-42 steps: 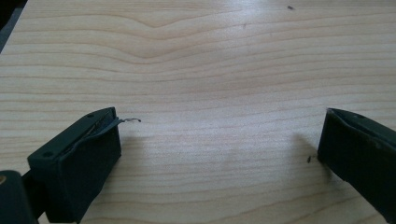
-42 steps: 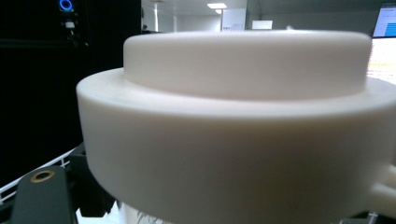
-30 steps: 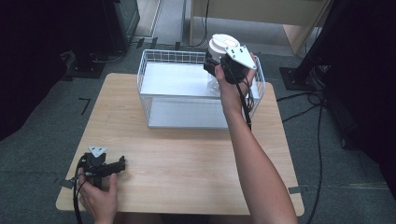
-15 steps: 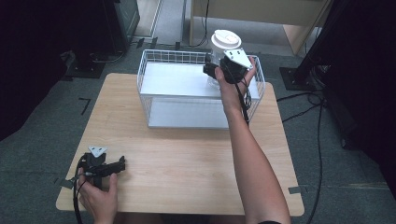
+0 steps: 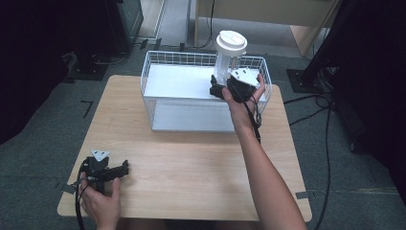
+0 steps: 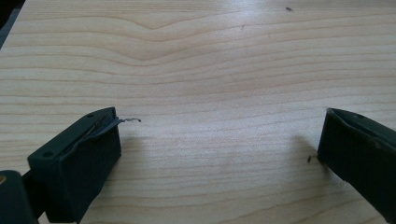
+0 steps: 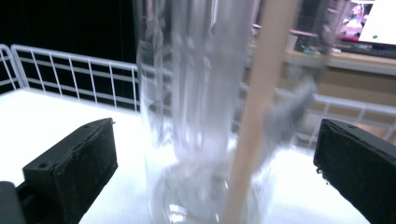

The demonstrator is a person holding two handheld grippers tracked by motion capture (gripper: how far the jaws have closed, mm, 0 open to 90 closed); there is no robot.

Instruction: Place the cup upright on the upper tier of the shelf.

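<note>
Clear jar (image 5: 224,67) with a white lid (image 5: 231,42), one in number, standing upright in the white wire basket (image 5: 158,61) at the far side of the wooden table (image 5: 191,158); its long axis runs vertically, the lid uppermost and the base resting on the basket's white floor near the right rear corner. In the right gripper view the jar's see-through wall (image 7: 196,116) rises between the two black jaws, with a pale wooden stick (image 7: 257,112) slanting up inside or just in front of it; blur makes it hard to say which. The right gripper (image 5: 221,91), one of two, is held level at the jar's lower part; its jaws have just been opening and now stand wide, clear of the glass on both sides, so the jar is released. The left gripper (image 5: 119,171) lies near the table's front left corner under the person's left hand (image 5: 101,206), well apart from the basket; in the left gripper view its jaws stand wide apart over bare wood (image 6: 210,70), grasping nothing.
</note>
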